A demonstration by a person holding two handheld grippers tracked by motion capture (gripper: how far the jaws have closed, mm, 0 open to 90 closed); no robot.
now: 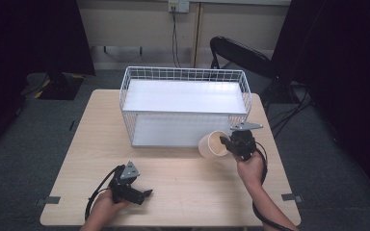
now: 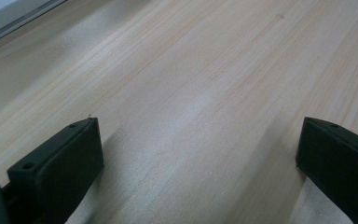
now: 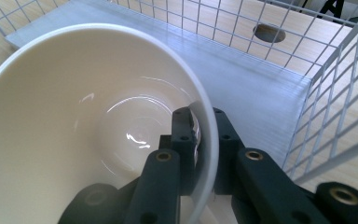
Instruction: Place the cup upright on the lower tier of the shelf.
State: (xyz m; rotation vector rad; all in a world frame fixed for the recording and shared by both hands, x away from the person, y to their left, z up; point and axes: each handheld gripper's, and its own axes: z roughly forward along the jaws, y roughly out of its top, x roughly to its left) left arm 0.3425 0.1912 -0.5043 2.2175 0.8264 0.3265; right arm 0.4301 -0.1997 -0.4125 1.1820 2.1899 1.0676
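Black fingers (image 3: 186,140) astride glossy cream cup (image 3: 74,116) rim, wire basket (image 3: 335,93) beyond.

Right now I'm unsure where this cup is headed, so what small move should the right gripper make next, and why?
Probably carry the cup forward and up over the near wall of the wire basket. The right gripper is shut on the cup's rim, one jaw inside, one outside, holding it tilted just in front of the basket, whose white floor looks free. The left gripper rests open on the table.

A pale wooden surface (image 1: 183,180) stands on grey carpet (image 1: 38,125). Beyond its far right corner sits a black folding chair (image 1: 238,53); a cable (image 1: 175,38) hangs from a wall socket (image 1: 178,5) at the far wall.
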